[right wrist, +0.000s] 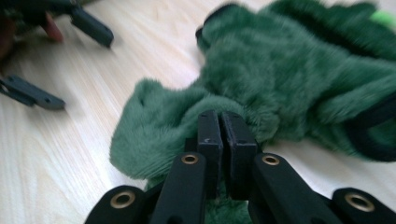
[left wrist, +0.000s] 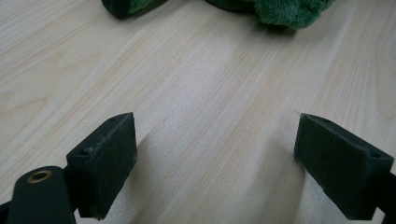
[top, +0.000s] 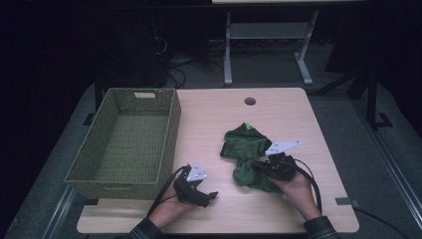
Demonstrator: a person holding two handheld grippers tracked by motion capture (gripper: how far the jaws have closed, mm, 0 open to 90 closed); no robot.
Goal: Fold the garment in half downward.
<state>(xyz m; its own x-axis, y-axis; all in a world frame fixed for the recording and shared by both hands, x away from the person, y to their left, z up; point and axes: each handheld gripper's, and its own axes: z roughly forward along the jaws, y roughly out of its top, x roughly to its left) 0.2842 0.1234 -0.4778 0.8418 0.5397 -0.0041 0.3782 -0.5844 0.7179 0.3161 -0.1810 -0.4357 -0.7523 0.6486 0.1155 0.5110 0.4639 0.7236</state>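
Partly gripper-hidden [right wrist: 219, 140] green plush [right wrist: 289, 79]

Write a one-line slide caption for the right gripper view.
Right gripper, jaws pinched shut on a fold of green fleece garment lying on the wooden table.

The right gripper [right wrist: 220, 122] is seen with its two black jaws pressed together, a fold of the green plush cloth [right wrist: 289, 79] pinched between them. The cloth is spread right and far over the pale wooden table [right wrist: 56, 154]. At the far left, the left gripper [right wrist: 70, 42] is seen with jaws apart above the wood.
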